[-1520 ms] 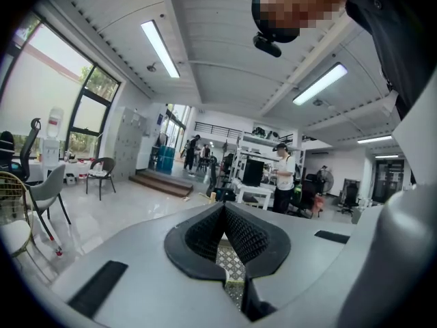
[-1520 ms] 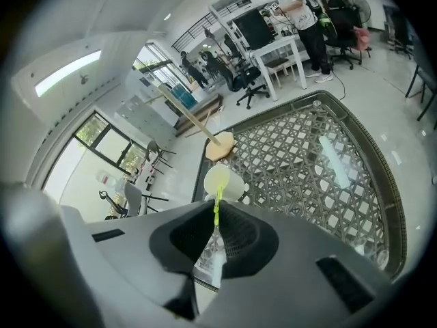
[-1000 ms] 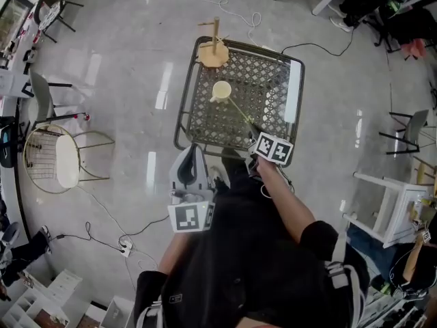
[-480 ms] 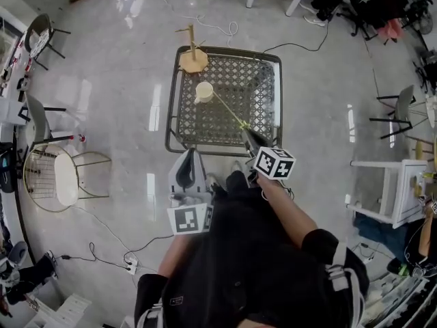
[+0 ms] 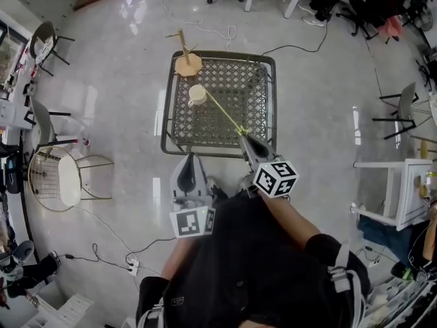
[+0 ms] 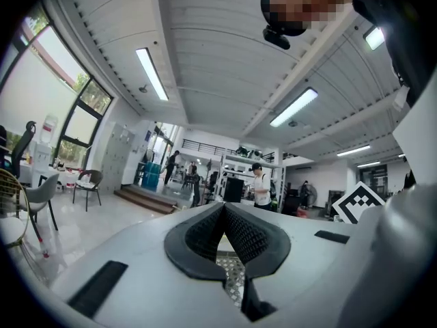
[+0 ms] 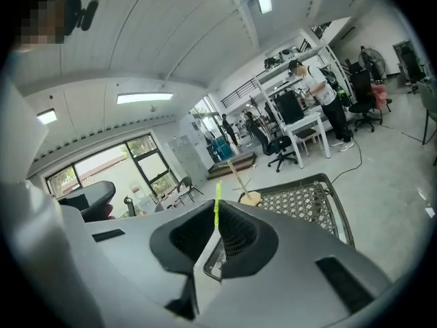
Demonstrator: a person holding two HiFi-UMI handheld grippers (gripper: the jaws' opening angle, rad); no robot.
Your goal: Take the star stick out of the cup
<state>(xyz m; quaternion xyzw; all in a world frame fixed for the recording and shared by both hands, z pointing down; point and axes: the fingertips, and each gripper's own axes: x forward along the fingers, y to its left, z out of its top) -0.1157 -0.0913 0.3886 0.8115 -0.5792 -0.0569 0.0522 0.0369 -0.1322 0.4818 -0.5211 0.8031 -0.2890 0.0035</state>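
A pale cup (image 5: 197, 95) stands on the black lattice table (image 5: 254, 108), at its far left. A thin yellow-green star stick (image 5: 222, 113) runs slanting from the cup's mouth to my right gripper (image 5: 244, 138), which is shut on the stick's near end by the table's front edge. In the right gripper view the stick (image 7: 217, 205) pokes up from between the closed pads. Its star end is too small to make out. My left gripper (image 5: 189, 158) hangs before the table's front edge, shut and empty; its pads (image 6: 240, 232) meet.
A wooden peg stand (image 5: 186, 63) sits on the table's far left corner behind the cup. A round wire chair (image 5: 63, 178) stands on the floor at left, a white table (image 5: 398, 191) at right. Cables (image 5: 109, 246) trail over the floor.
The right gripper has drawn back toward the table's front edge with the stick in it. The stick's far end still reaches the cup. The left gripper has hardly moved.
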